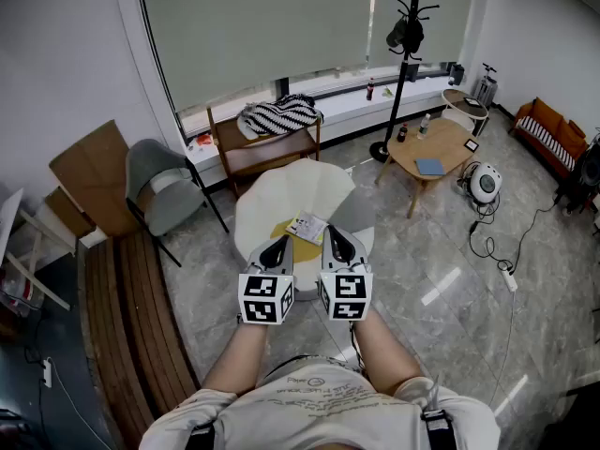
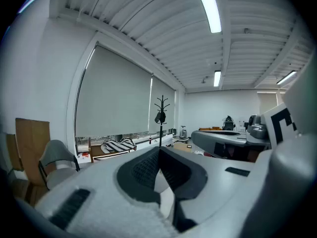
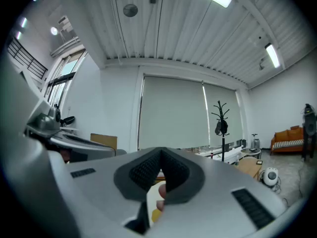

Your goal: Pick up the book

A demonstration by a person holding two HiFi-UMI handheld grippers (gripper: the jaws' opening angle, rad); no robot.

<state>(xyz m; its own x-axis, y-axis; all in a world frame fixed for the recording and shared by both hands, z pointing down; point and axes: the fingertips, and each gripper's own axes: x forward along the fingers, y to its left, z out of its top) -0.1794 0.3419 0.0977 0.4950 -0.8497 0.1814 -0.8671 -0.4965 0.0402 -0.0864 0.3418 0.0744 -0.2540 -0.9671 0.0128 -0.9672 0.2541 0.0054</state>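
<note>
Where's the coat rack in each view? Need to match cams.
Head view: coat rack, upper right.
Left gripper view: coat rack, centre of frame.
Right gripper view: coat rack, right of centre.
Shared landmark: window blind behind it.

open air above the book on the round table; grey chair left, wooden bench behind.

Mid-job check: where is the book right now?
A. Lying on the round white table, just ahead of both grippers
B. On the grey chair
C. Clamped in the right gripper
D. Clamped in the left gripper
A: the head view shows the book lying on the round white table, just beyond the left gripper and the right gripper, both shut and empty.
</note>
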